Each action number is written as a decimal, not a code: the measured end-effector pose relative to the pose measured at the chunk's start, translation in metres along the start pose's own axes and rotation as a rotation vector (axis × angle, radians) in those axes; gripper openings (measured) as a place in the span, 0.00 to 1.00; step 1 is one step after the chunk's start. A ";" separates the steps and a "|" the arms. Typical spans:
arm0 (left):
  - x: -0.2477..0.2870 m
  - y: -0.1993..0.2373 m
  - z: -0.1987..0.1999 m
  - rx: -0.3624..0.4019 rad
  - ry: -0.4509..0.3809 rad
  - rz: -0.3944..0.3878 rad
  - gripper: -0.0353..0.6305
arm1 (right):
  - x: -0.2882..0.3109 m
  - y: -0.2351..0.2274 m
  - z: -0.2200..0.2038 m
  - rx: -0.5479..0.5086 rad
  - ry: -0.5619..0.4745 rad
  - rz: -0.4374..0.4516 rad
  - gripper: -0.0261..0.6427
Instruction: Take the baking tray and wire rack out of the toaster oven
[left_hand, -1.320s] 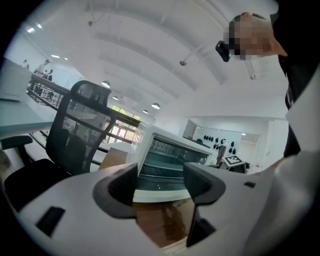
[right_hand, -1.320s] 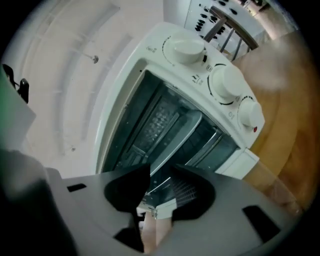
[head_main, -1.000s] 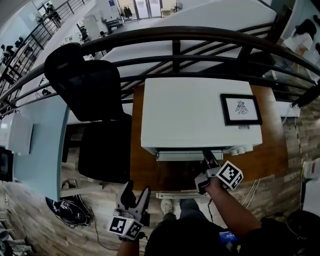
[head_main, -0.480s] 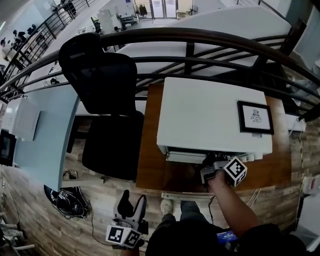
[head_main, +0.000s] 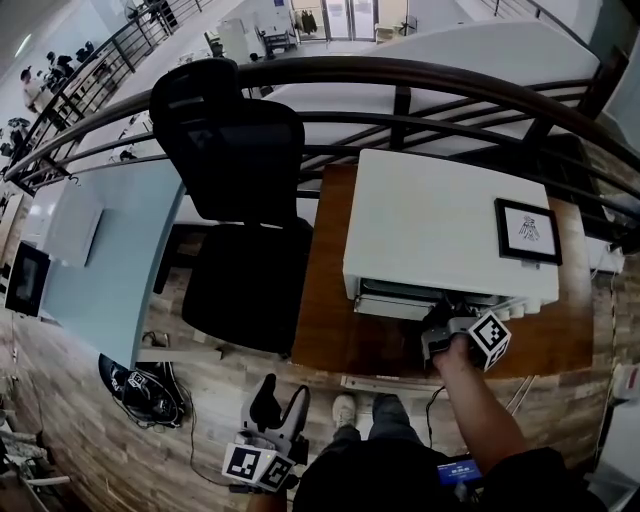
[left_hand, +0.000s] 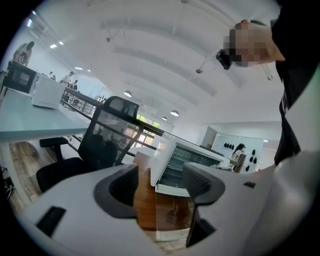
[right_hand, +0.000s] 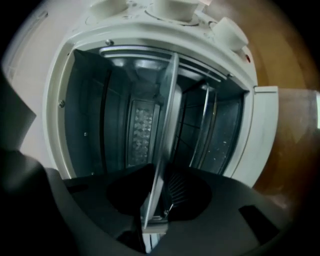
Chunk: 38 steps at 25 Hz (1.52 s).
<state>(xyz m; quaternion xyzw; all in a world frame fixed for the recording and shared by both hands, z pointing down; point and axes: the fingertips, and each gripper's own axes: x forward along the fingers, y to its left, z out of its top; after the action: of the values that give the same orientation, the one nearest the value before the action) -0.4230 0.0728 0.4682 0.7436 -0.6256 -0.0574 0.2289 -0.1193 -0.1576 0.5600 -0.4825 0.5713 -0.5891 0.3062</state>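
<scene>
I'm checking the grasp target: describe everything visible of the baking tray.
The baking tray is a thin, silvery metal sheet seen edge-on, sitting in the open toaster oven apart from the wire rack. Its front lip sits between the right gripper's jaws, which have just been closing and appear pressed on it.

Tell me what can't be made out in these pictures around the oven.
Head view: the toaster oven's own top hides its inside.
Right gripper view: the right gripper's jaws have just been closing round the baking tray's edge; darkness hides whether the pads press on it.
Left gripper view: the oven's inside is too small to read.
</scene>
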 end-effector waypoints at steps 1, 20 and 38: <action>-0.001 0.000 0.000 0.001 0.001 -0.005 0.48 | -0.003 -0.001 -0.002 0.007 -0.002 0.003 0.16; 0.009 -0.008 -0.006 0.000 0.059 -0.174 0.48 | -0.072 -0.021 -0.034 0.111 -0.015 0.035 0.13; 0.025 -0.040 -0.050 -0.259 0.203 -0.391 0.47 | -0.160 -0.028 -0.061 0.131 -0.022 0.070 0.13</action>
<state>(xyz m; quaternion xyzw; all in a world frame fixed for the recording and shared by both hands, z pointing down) -0.3631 0.0663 0.5014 0.8170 -0.4311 -0.1050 0.3684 -0.1139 0.0162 0.5594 -0.4475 0.5446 -0.6090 0.3636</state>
